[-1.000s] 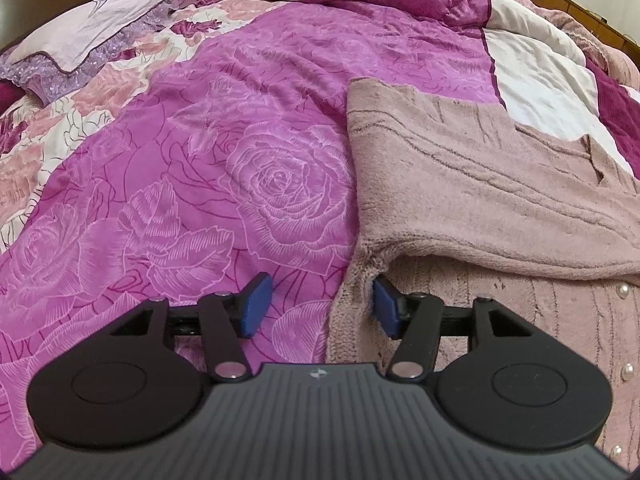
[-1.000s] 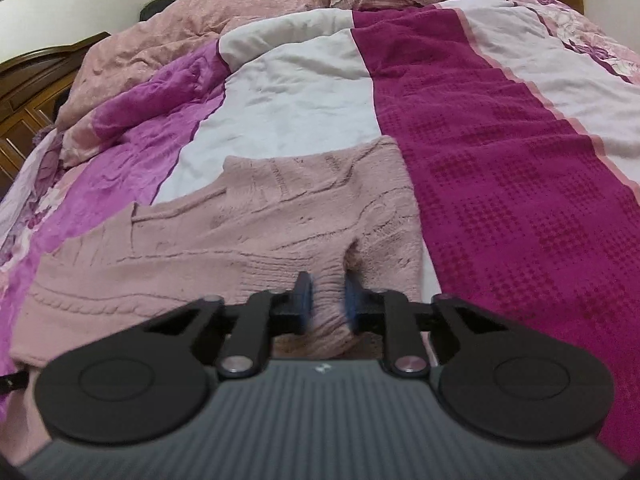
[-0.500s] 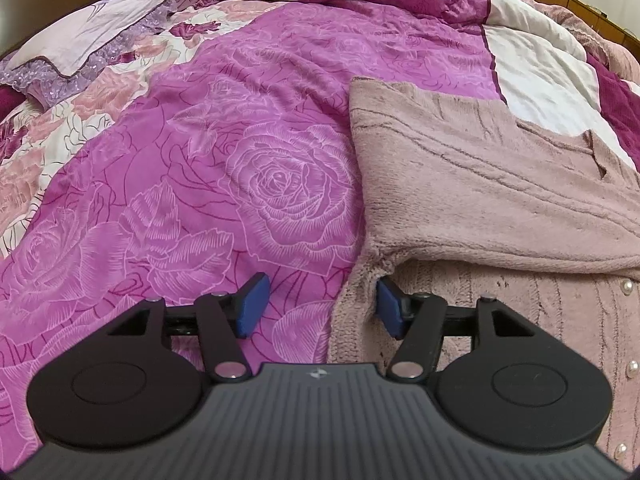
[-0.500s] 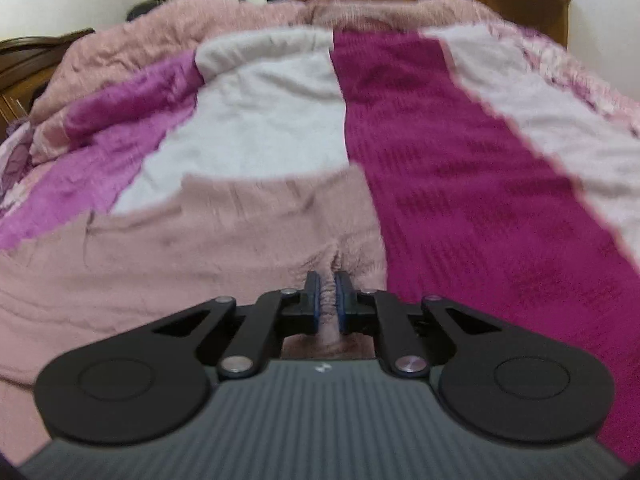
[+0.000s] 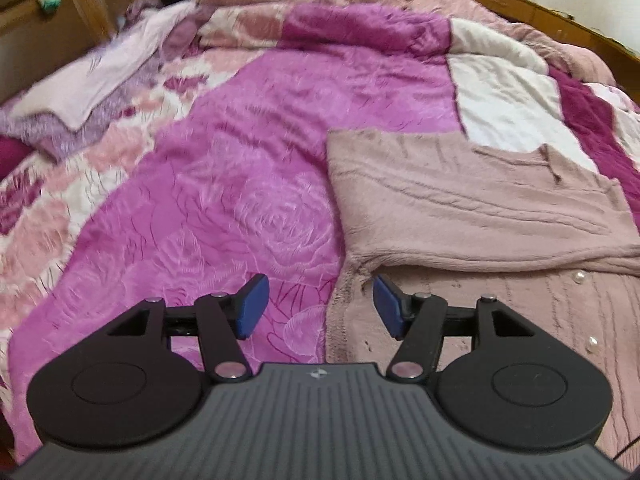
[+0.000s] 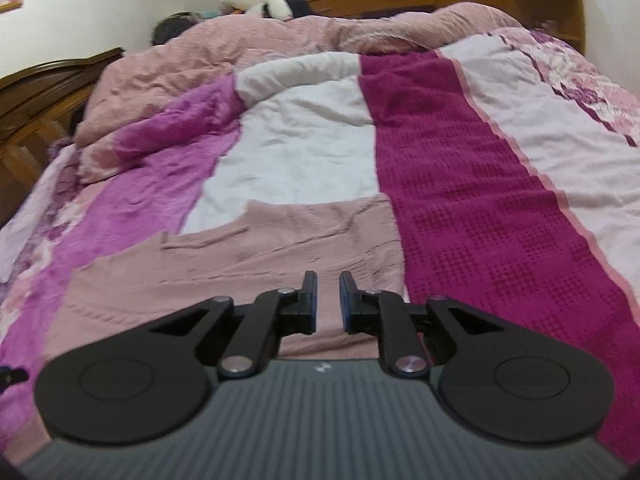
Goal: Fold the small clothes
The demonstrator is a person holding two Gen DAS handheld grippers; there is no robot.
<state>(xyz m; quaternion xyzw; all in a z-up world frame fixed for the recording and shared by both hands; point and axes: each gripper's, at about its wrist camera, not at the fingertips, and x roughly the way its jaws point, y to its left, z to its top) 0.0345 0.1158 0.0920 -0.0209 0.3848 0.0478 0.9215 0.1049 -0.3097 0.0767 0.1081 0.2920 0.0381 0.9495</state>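
A dusty-pink knitted cardigan (image 5: 460, 208) with pearl buttons lies partly folded on the bed, its upper layer laid over the buttoned lower part. My left gripper (image 5: 320, 306) is open and empty, raised above the cardigan's left edge. In the right wrist view the cardigan (image 6: 248, 264) lies flat ahead. My right gripper (image 6: 328, 300) hovers over its near right part, jaws a small gap apart with nothing between them.
The bed is covered by a magenta rose-print quilt (image 5: 208, 208) and a white and dark-magenta blanket (image 6: 472, 200). A pink duvet (image 6: 280, 52) is bunched at the far end. A wooden headboard (image 6: 36, 92) stands at left.
My right gripper was shut on a fold of the cardigan; it has let go, opened slightly and lifted. My left gripper has risen and tilted up, still open.
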